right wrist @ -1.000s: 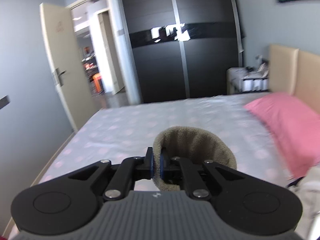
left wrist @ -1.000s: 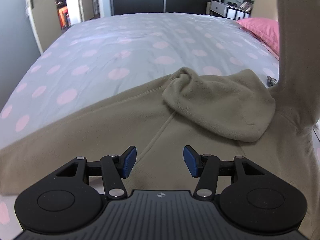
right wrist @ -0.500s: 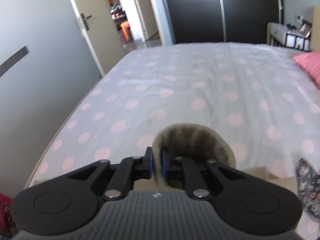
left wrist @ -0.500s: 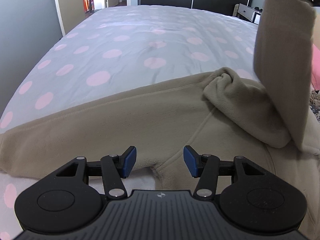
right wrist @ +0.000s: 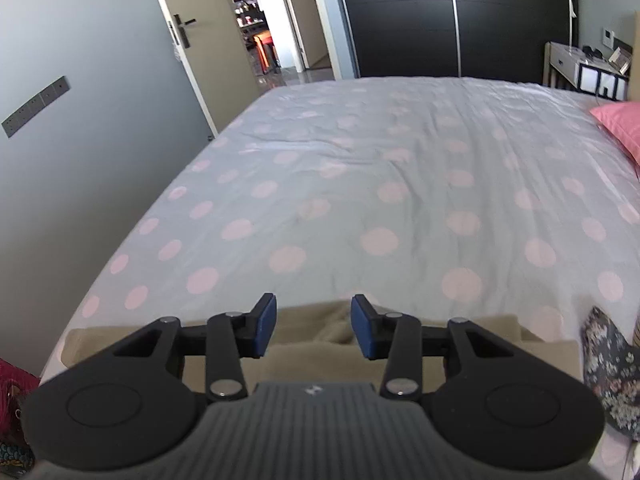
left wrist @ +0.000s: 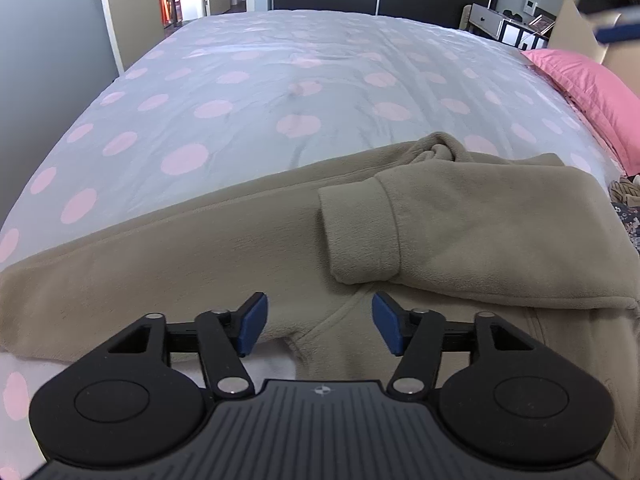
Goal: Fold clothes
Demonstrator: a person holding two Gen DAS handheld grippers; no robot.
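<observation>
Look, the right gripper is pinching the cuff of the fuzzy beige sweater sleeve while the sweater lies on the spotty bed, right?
Not quite. The right gripper is open and empty, as the right wrist view shows. The cuff of the fuzzy beige sweater sleeve lies loose, folded across the sweater, as the left wrist view shows. The sweater does lie on the spotty bed.

Left hand-held gripper (left wrist: 316, 328): jaws spread wide, blue pads (left wrist: 252, 322) facing each other, nothing between them. Held low just above near edge of beige fleece garment (left wrist: 200, 260), pointing forward over it, not touching cloth.

Right hand-held gripper (right wrist: 313, 330): jaws likewise apart, blue pads (right wrist: 266, 328) empty. Held higher above same garment, body level, pointing forward across it. In left wrist view, only blurred dark part of it shows, high above garment's right side.
</observation>
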